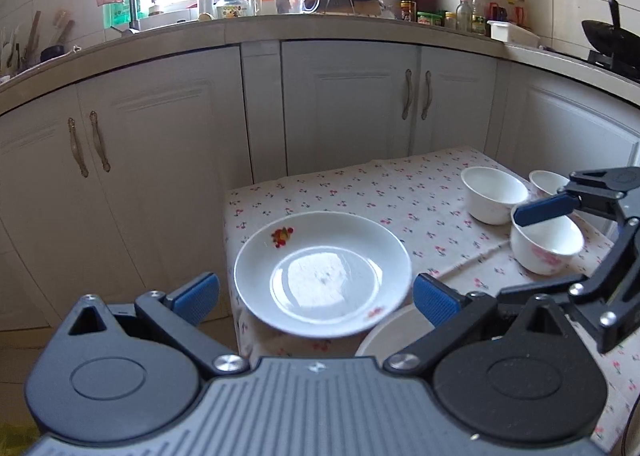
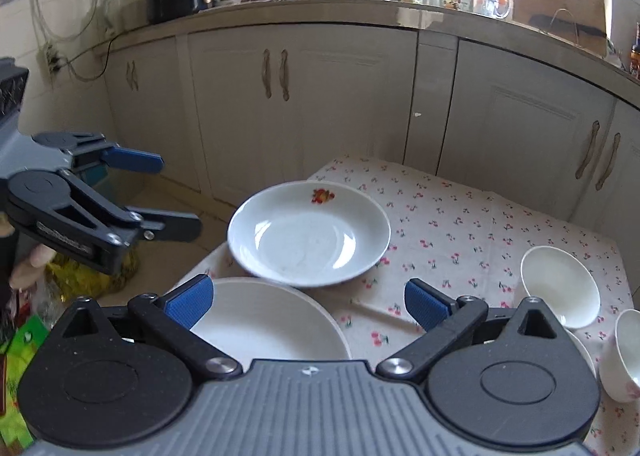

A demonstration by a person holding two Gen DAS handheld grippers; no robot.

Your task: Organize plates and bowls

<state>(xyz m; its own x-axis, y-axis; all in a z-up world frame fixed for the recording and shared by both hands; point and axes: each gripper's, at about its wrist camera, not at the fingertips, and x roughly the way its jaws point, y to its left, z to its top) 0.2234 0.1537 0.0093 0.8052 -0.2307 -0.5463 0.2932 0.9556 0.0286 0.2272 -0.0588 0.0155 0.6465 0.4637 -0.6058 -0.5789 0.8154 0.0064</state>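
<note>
The desk [image 2: 500,215], covered in a cherry-print cloth, carries all the tableware. A deep white plate with a fruit motif [image 2: 309,234] sits toward the desk's left corner, its near edge overlapping the rim of a larger plain white plate [image 2: 264,326] that lies nearer the cameras. In the left wrist view the same motif plate [image 1: 322,274] appears slightly blurred and the larger plate shows only as a sliver beneath it.

Three white bowls stand on the right side of the desk: a plain bowl [image 1: 494,193], a smaller one behind it [image 1: 546,180], and a bowl with a pink pattern [image 1: 547,244] nearest.

The left hand-held gripper [image 1: 316,294] hangs before the motif plate with its blue pads spread wide, grasping nothing (seen also from the right wrist, off the desk's left edge [image 2: 176,191]). The right hand-held gripper [image 2: 309,302] is likewise released, fingers apart above the two plates, touching neither.
</note>
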